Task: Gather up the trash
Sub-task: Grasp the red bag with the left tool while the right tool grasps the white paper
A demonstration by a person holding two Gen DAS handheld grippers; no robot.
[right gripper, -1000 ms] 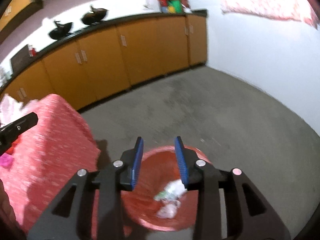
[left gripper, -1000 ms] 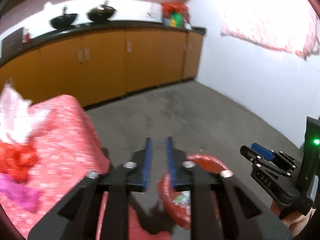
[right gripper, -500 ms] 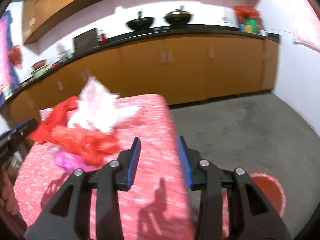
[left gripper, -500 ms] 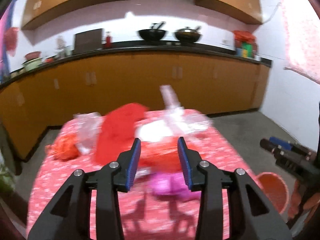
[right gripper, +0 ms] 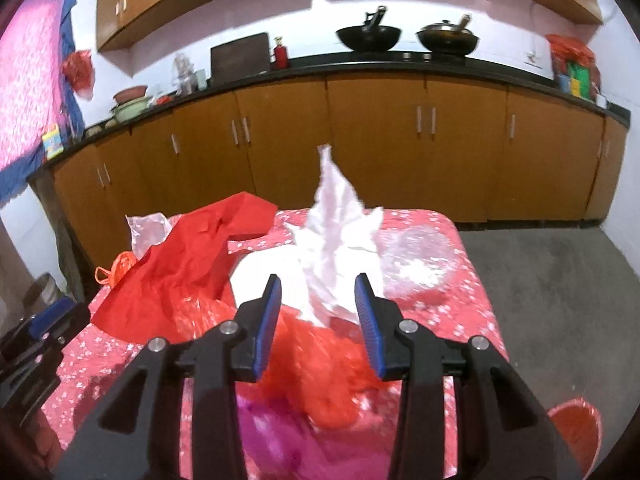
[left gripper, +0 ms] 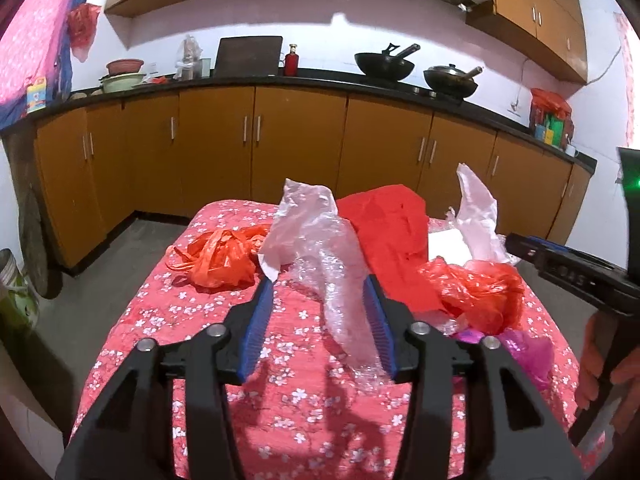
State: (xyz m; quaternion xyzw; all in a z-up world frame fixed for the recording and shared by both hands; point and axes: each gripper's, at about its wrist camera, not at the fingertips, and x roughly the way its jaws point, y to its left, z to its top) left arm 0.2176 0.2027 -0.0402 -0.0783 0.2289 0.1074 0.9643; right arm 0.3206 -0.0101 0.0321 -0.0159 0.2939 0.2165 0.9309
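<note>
Left gripper: we see the left gripper [left gripper: 320, 316] over the near part of the table, its jaws opening, and a strip of clear bubble wrap [left gripper: 340, 280] lies between the blue pads, close against the right one, but we cannot call it gripped.
Right gripper: our right gripper [right gripper: 318, 312] hangs over the pile with jaws partly apart and nothing pinched; white plastic [right gripper: 332, 236] and a red plastic bag [right gripper: 320, 364] show in the gap, lying on the table beyond.
Table: a table with a red flowered cloth [left gripper: 208, 320] carries all the loose trash.
Trash, left side: an orange bag [left gripper: 220, 256] sits bunched towards the far left corner, just beside the bubble wrap.
Trash, middle: a red sheet [left gripper: 392, 236] drapes across the centre, with a white piece [left gripper: 446, 246] tucked behind it.
Trash, near side: something magenta [right gripper: 272, 432] lies under the red bag at the near edge, blurred.
Bin: we catch a red bin [right gripper: 576, 424] on the floor, off the table's right corner.
Background: brown cabinets [left gripper: 296, 144] run along the wall, two dark woks [left gripper: 384, 64] on the counter.
</note>
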